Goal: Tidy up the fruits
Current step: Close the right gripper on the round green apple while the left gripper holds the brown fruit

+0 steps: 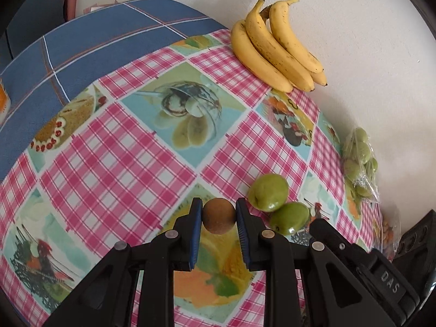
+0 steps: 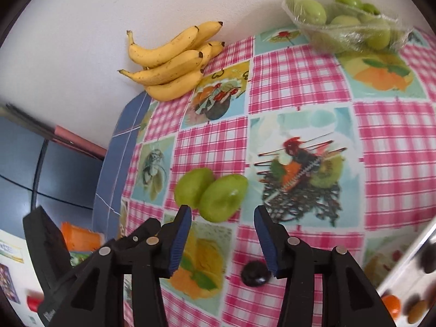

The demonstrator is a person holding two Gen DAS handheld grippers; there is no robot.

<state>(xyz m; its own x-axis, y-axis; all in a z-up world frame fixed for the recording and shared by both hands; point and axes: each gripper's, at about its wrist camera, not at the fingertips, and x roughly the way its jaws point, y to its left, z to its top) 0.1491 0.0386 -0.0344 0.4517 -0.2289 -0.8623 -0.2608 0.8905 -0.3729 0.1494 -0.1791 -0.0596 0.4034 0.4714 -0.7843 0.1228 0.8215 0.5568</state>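
My left gripper (image 1: 218, 216) is shut on a small round brown fruit (image 1: 218, 216) and holds it above the tablecloth. Two loose green fruits (image 1: 269, 192) lie side by side just right of it; they also show in the right wrist view (image 2: 211, 194). My right gripper (image 2: 222, 219) is open and empty, hovering just in front of those two green fruits. A dark plum (image 2: 255, 273) lies on the cloth under the right gripper. A bunch of bananas (image 1: 275, 45) lies at the table's far edge against the wall, also in the right wrist view (image 2: 174, 64).
A plastic-wrapped tray of green fruits (image 2: 346, 21) stands at the back right, also in the left wrist view (image 1: 359, 160). The pink checked tablecloth (image 1: 114, 169) covers the table. A blue checked cushion (image 1: 90, 43) lies beyond its left edge. More fruit (image 2: 392, 303) shows blurred at lower right.
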